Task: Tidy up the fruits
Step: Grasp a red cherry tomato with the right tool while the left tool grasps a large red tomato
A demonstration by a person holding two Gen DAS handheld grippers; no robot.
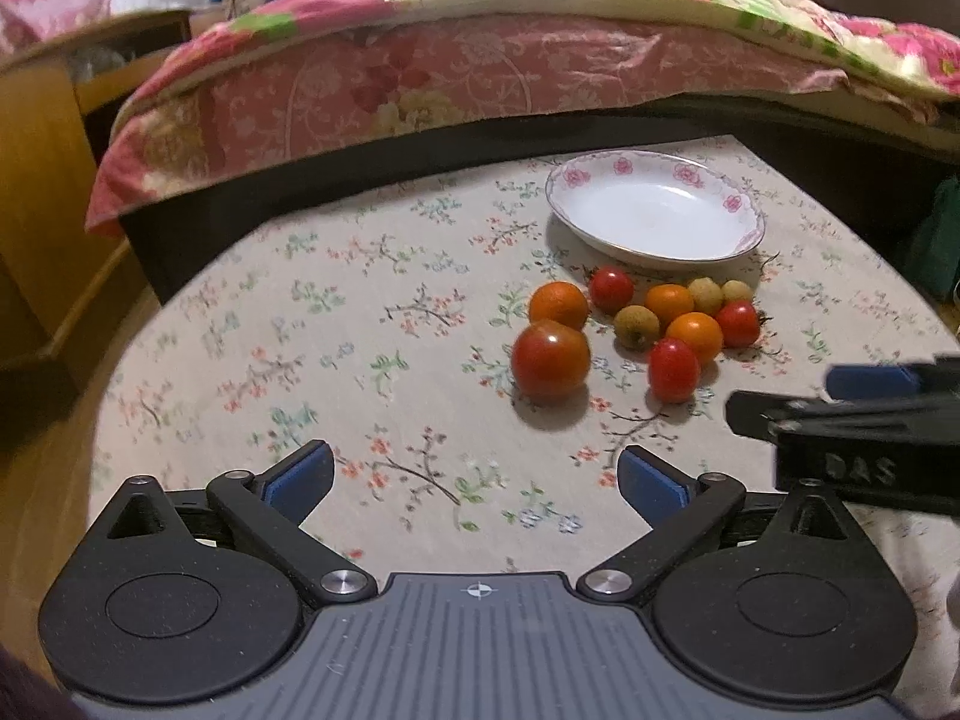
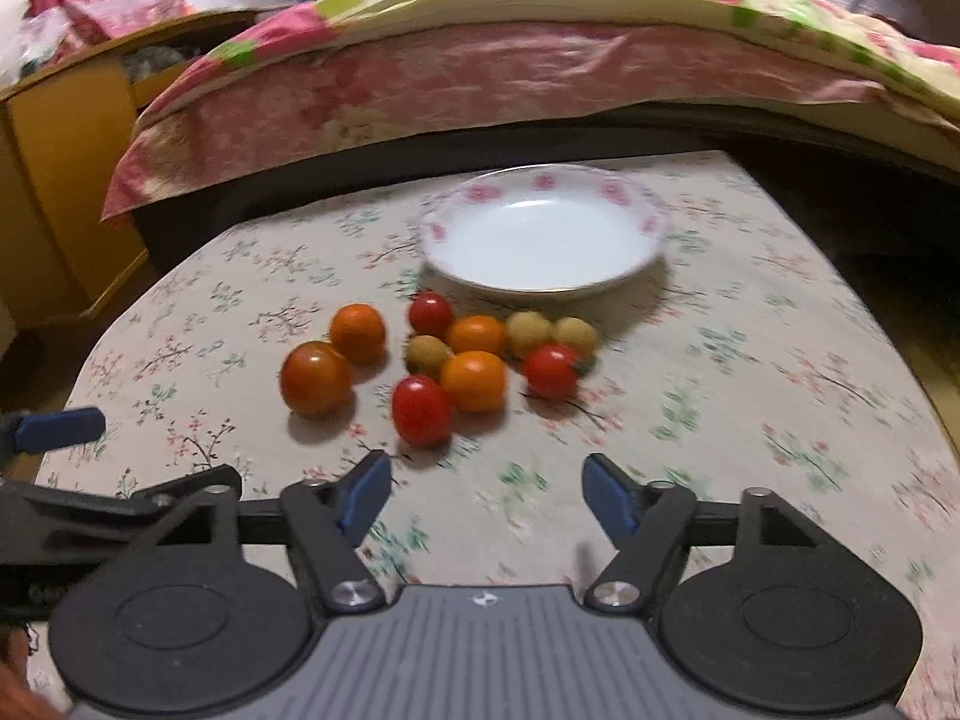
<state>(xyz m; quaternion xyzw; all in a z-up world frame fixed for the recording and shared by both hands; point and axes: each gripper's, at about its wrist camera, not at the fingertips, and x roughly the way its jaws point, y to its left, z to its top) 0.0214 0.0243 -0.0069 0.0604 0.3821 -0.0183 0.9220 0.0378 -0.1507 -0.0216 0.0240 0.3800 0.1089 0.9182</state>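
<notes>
A table (image 1: 390, 324) under a floral cloth stands against a bed (image 1: 480, 78) heaped with quilts. The left gripper (image 1: 477, 480) and right gripper (image 2: 480, 498) both hover low over the near cloth, jaws spread wide and holding nothing. Ahead lies the fruit cluster (image 2: 444, 360), all loose on the cloth: tomatoes, oranges and small yellowish fruits, several touching. A nudge to one could likely send its neighbours rolling off. Behind them the plate (image 2: 645, 240) holds nothing.
</notes>
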